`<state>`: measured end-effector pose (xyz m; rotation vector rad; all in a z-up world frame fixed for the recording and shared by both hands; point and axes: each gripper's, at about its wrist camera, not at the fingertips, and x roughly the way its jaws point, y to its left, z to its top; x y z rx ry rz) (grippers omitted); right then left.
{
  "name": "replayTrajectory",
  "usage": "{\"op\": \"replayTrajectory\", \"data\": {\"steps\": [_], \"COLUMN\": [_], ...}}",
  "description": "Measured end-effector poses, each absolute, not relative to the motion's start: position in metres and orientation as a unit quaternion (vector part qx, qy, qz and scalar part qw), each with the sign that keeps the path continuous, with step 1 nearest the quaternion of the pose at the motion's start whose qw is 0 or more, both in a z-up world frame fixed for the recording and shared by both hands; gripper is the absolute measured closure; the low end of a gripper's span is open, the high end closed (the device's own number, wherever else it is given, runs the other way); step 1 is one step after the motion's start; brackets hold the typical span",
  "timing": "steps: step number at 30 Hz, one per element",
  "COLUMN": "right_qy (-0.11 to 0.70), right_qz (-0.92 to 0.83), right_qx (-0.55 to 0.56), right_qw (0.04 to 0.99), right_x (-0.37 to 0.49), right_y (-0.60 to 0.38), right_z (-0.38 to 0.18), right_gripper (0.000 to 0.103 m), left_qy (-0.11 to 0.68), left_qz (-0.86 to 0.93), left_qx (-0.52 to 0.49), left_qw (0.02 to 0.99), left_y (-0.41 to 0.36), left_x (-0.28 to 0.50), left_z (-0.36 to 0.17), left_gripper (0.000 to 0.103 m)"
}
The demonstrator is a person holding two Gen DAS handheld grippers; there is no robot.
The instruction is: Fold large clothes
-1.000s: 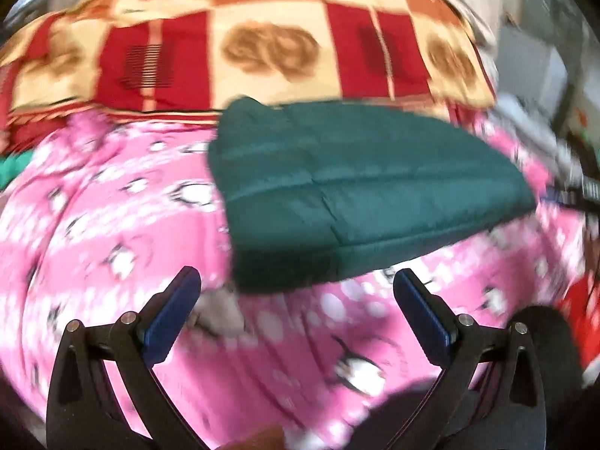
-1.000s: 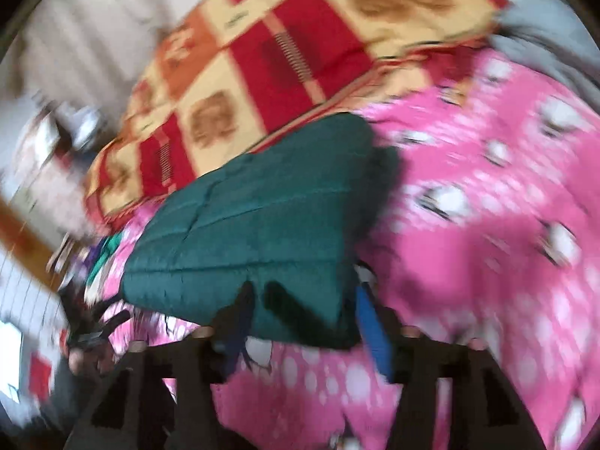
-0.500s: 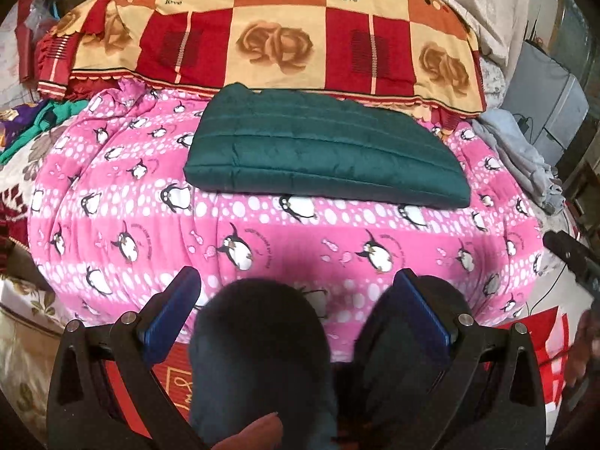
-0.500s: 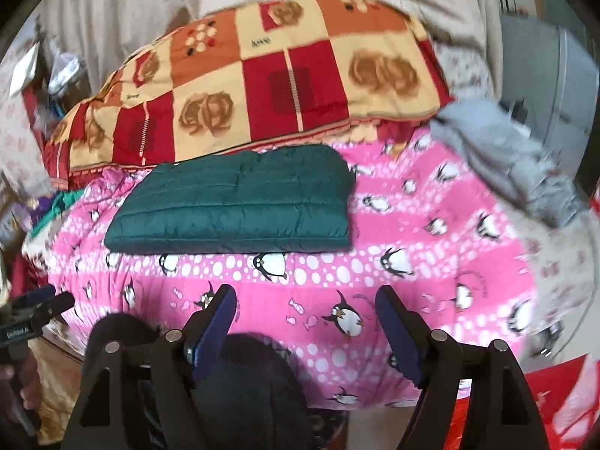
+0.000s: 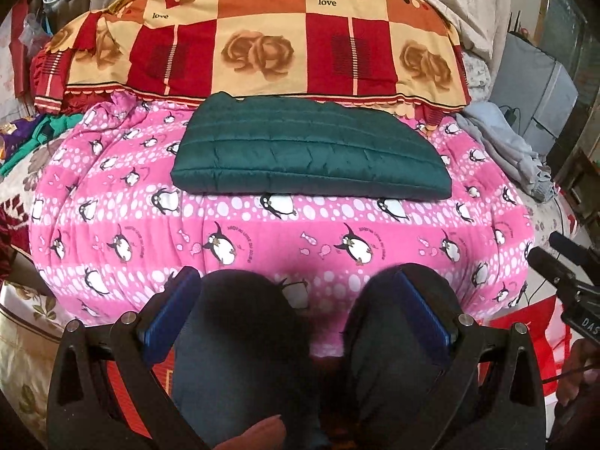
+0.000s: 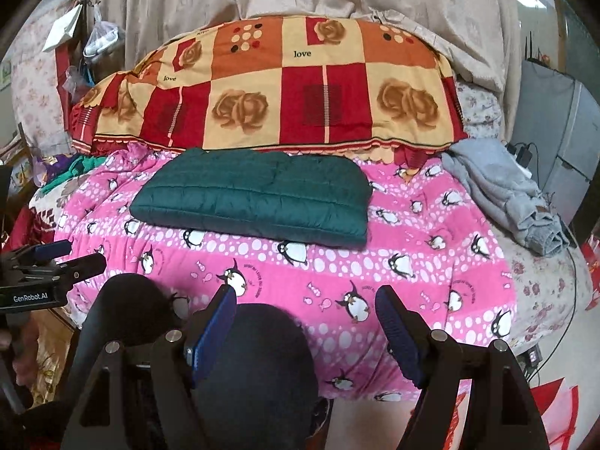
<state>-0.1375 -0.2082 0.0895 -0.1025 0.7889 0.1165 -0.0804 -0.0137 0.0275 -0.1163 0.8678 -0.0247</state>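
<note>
Folded green jacket (image 5: 311,153) flat on bed (image 5: 112,202). Left tool (image 5: 300,315), right tool (image 6: 305,322): wide apart, empty. Advice: leave fold undisturbed; check edges squared.

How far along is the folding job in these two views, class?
Done: the dark green quilted jacket lies folded into a flat rectangle on the pink penguin-print blanket. In hand: nothing; the left hand-held gripper and right hand-held gripper are open and empty. Possibly left: the crumpled grey garment beside it.

The pink penguin blanket (image 5: 262,232) covers the bed, with the folded green jacket (image 5: 307,153) lying flat on it.
</note>
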Motion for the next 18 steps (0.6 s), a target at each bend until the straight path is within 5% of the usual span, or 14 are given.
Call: {"op": "replayTrajectory", "data": {"steps": [18], "right_qy": [0.385], "right_qz": [0.074], "right_qx": [-0.038], "right_qw": [0.919], "right_x": [-0.1402], "right_y": [-0.2048], "right_z": [0.0844], "right_gripper": [0.029], "left_qy": [0.418], "left_qz": [-0.012], "left_qx": [-0.065], "left_qw": [0.906], "left_y": [-0.0112], "left_x": [-0.0784], "left_z": [0.0245], "left_gripper": [0.000]}}
